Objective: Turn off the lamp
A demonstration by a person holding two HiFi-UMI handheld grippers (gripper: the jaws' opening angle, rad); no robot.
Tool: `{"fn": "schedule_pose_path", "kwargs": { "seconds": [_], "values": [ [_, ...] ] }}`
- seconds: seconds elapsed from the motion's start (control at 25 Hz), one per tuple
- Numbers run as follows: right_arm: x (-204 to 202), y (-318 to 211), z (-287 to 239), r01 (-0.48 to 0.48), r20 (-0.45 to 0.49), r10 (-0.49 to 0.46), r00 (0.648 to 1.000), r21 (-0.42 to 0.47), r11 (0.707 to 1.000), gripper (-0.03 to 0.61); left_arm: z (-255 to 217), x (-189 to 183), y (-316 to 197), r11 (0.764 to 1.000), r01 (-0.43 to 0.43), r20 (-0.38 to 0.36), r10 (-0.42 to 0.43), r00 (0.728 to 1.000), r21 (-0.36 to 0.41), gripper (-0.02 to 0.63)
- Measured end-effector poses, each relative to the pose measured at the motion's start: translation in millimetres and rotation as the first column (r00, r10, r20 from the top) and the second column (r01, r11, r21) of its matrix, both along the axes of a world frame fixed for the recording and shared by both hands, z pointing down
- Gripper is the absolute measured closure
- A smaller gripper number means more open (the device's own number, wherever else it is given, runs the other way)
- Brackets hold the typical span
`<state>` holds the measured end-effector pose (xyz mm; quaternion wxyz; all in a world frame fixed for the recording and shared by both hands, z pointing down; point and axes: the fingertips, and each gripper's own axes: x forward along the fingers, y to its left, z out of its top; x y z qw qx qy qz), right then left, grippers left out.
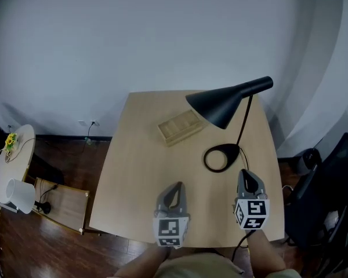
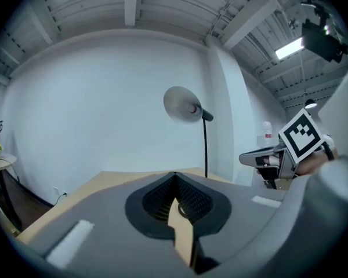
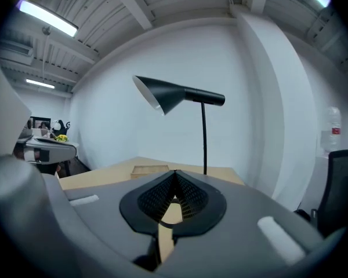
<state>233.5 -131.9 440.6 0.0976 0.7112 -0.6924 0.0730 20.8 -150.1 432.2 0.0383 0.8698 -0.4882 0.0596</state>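
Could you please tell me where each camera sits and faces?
Head view: on the person's head, looking steeply down at table, lamp, wooden tray; left gripper and right gripper show.
Left gripper view: on that gripper, facing the lamp; its shut jaws and right gripper show.
Right gripper view: on that gripper, facing lamp and wooden tray; its shut jaws show.
Shared: all three see the lamp.

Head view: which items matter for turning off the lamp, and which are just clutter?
Job:
- black lamp, standing on the table
- right gripper, shut, nearest the lamp's base
- left gripper, shut, empty

Lying about:
- wooden tray beside the lamp
- round side table with yellow flowers, off to the left
- black chair at the right
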Motion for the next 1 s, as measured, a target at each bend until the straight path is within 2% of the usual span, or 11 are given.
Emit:
{"fn": "schedule_pose_path", "kwargs": {
  "seconds": [0.52, 0.8, 1.0],
  "values": [
    [-149.0, 151.1, -72.7, -0.055, -0.04, 0.061, 0.997, 0.129, 0.99, 0.578, -44.8, -106.6, 114.5, 0.987, -0.149, -0.065, 0.153, 0.986, 0.064, 0.614],
    [-198.7, 222.1, -87.8, -0.079, -0.045, 0.086, 0.995, 0.128, 0.989, 0.578, -70.0, -143.2, 172.7, 0.973, -0.196, -0.102, 0.209, 0.973, 0.121, 0.614],
    [-215.2, 259.3, -99.5, -0.067, -0.042, 0.074, 0.996, 0.143, 0.987, 0.578, -71.3, -149.4, 207.3, 0.977, -0.19, -0.125, 0.201, 0.971, 0.098, 0.614]
  ]
}}
